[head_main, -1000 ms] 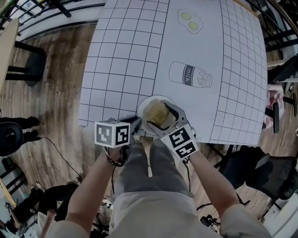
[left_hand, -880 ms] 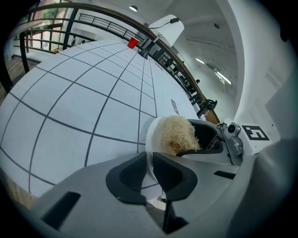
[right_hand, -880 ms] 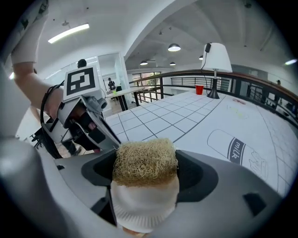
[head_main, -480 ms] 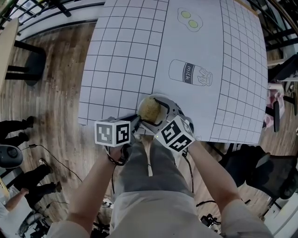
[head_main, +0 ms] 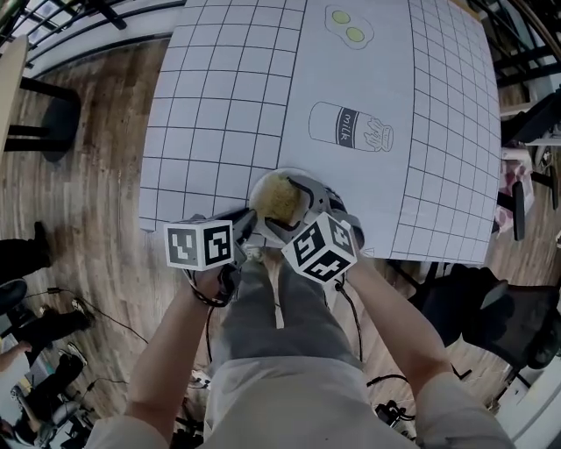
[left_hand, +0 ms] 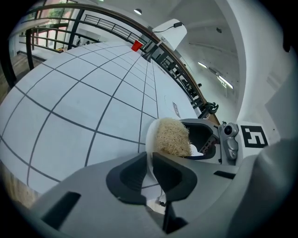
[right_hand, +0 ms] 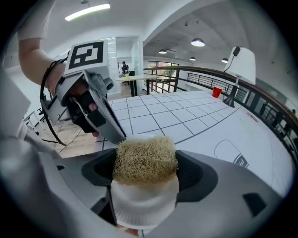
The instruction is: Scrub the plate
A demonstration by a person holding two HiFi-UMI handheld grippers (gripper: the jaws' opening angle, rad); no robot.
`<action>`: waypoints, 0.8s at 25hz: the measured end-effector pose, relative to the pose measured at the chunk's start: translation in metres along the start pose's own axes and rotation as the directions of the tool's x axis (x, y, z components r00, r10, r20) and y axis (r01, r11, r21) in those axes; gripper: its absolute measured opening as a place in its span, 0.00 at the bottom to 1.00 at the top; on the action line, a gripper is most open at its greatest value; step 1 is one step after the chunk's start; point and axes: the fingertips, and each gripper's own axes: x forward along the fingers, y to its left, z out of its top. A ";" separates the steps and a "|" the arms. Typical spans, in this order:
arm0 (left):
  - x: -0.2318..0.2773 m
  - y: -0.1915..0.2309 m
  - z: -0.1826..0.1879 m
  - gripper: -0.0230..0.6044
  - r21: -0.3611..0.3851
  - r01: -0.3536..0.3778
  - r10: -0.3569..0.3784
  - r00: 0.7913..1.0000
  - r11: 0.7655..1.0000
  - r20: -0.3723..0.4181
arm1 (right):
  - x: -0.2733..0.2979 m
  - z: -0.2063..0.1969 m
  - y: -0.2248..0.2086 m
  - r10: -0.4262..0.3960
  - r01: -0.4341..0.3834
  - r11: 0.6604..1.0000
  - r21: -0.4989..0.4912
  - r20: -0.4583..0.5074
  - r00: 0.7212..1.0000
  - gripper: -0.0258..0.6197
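A small white plate [head_main: 259,186] sits at the near edge of the table, seen edge-on in the left gripper view as a thin rim [left_hand: 150,139]. My left gripper [left_hand: 150,169] is shut on that rim at the plate's near left; its jaws have just been closing with the rim between them. My right gripper [right_hand: 145,174] is shut on a scrubber [right_hand: 145,160], a tan fibrous pad on a white base. The scrubber [head_main: 279,196] rests against the plate's face, close to the left gripper [right_hand: 88,111]. Most of the plate's surface is hidden behind it.
The table is covered by a white gridded sheet [head_main: 219,105] with a milk carton drawing [head_main: 351,127] and an egg drawing [head_main: 346,26]. A red cup [left_hand: 136,45] and a white lamp [left_hand: 170,32] stand at the far end. Wooden floor and dark chairs surround the table.
My right gripper has rolled, and the scrubber has shifted a little to the left across the plate. The left gripper has kept its place on the rim.
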 end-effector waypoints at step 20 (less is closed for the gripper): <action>0.003 0.001 -0.001 0.11 -0.012 -0.003 0.002 1.000 1.000 -0.010 | -0.032 -0.041 -0.042 -0.174 0.181 0.977 0.116 -0.063 0.983 0.62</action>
